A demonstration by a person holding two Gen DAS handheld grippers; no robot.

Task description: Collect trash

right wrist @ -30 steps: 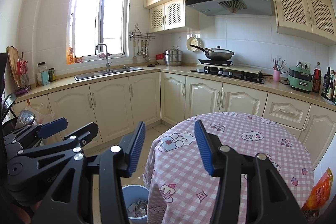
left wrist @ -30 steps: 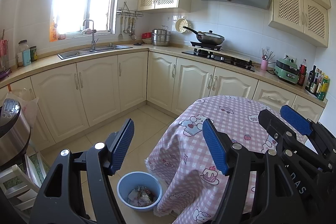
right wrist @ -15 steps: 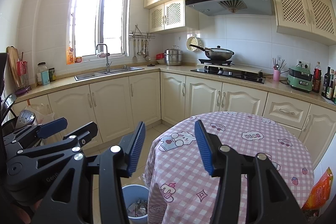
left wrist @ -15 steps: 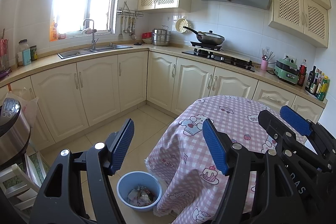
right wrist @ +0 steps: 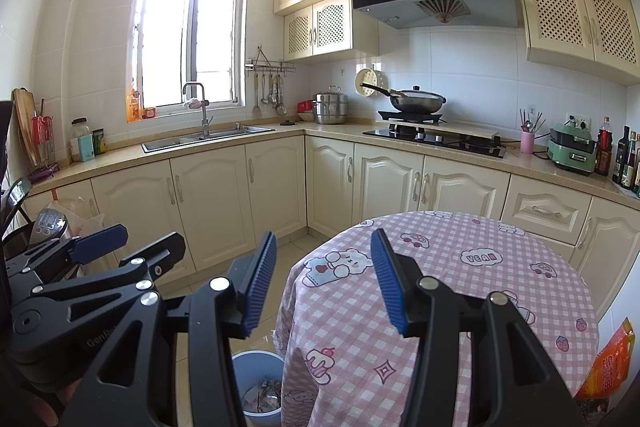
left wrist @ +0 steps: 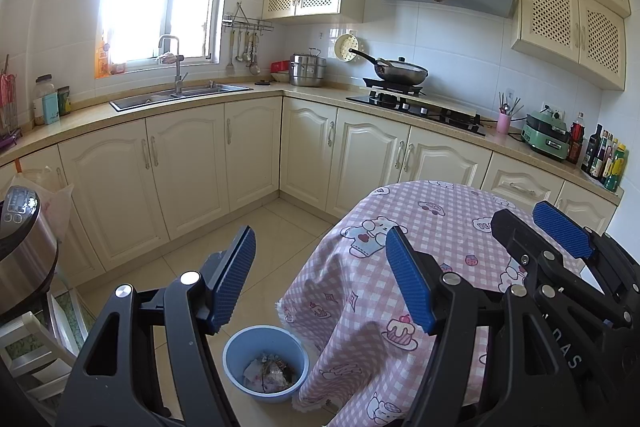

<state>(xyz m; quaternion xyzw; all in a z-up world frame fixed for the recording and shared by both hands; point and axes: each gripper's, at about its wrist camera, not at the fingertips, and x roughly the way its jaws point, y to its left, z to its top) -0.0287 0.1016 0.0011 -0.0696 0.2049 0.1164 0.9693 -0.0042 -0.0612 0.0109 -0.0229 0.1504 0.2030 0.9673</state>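
A blue trash bin (left wrist: 265,363) stands on the tiled floor beside the round table, with crumpled wrappers (left wrist: 269,373) inside; the right wrist view shows the bin (right wrist: 256,383) low between the fingers. My left gripper (left wrist: 320,273) hangs open and empty above the floor and table edge. My right gripper (right wrist: 323,277) is likewise open with nothing between its blue pads, held over the near rim of the table. Each view catches the other gripper at its side. An orange snack bag (right wrist: 608,367) shows at the bottom right of the right wrist view.
The round table (left wrist: 432,227) wears a pink checked cloth (right wrist: 452,279) hanging near the floor. Cream cabinets (left wrist: 180,171) line the walls under a counter with a sink (left wrist: 180,97) and stove (left wrist: 416,105). A rice cooker (left wrist: 22,243) sits at the left.
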